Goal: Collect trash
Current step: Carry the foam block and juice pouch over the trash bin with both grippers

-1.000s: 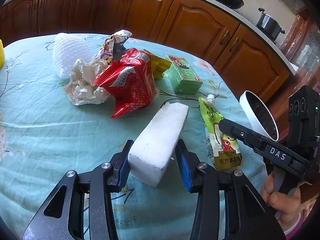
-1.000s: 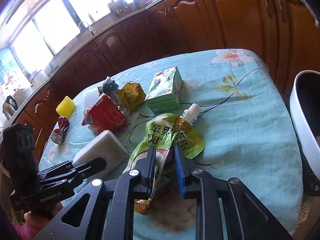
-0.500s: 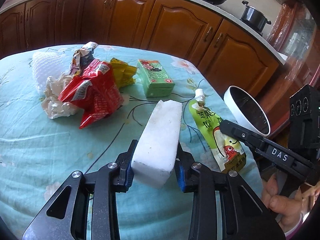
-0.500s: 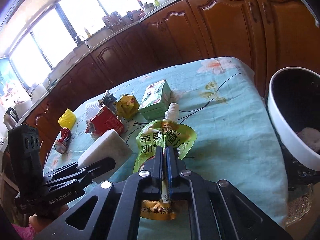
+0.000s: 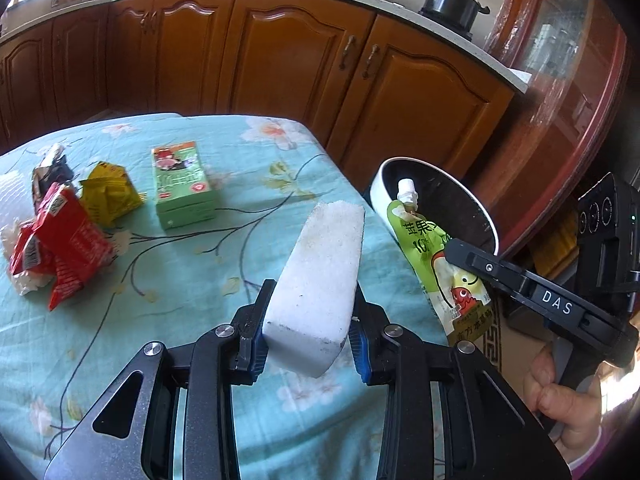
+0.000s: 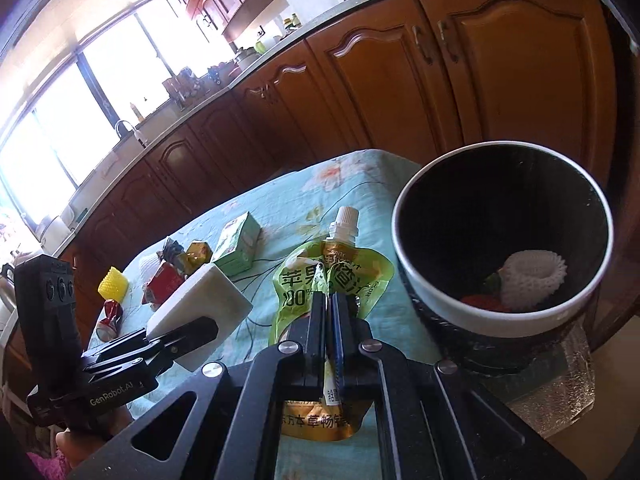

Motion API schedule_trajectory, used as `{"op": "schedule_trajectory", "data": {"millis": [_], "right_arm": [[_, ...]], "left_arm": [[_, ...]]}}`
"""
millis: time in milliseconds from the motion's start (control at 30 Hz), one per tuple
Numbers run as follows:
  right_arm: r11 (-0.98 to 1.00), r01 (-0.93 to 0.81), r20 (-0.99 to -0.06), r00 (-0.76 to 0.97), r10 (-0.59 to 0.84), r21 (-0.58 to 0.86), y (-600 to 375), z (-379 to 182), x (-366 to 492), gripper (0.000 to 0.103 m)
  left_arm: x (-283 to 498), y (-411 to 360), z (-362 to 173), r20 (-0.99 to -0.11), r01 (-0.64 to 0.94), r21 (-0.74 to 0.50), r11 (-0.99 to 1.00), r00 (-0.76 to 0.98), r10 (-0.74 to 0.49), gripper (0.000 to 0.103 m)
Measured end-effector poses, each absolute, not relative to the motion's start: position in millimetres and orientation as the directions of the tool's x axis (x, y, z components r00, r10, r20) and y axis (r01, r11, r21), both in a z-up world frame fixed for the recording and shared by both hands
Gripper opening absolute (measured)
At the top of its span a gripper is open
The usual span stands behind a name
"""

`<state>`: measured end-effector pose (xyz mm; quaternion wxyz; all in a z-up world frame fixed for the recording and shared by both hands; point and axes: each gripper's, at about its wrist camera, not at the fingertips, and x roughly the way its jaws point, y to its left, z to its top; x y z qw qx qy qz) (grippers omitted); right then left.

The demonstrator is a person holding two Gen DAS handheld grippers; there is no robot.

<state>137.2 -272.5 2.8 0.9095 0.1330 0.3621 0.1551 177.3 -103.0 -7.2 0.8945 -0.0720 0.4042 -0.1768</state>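
My left gripper (image 5: 306, 344) is shut on a white foam block (image 5: 320, 288) and holds it above the table's right part; the block also shows in the right wrist view (image 6: 200, 304). My right gripper (image 6: 329, 312) is shut on a green juice pouch (image 6: 332, 280) with a white cap, held in the air beside the bin; the pouch also shows in the left wrist view (image 5: 432, 256). The white-rimmed black bin (image 6: 500, 320) stands off the table's right edge and holds a white foam net (image 6: 532, 276) and something red.
On the teal floral tablecloth (image 5: 120, 340) lie a green carton (image 5: 182, 184), a yellow wrapper (image 5: 106, 194), a red snack bag (image 5: 60, 244) and crumpled paper. A yellow foam net (image 6: 113, 287) and a crushed can (image 6: 110, 316) lie at the far left. Wooden cabinets stand behind.
Both grippers have lifted and swung right toward the bin. The left closed on the foam block, the right closed on the pouch; both are off the table.
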Motion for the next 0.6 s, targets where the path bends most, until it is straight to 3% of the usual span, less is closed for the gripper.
{"op": "schedule_trajectory", "data": {"millis": [600], "right_arm": [[0.946, -0.010, -0.607, 0.765, 0.215, 0.323, -376, 24, 165, 0.003]], "left_arm": [[230, -215, 8, -0.720, 0.415, -0.230, 0.880, 0.536, -0.441, 0.032]]}}
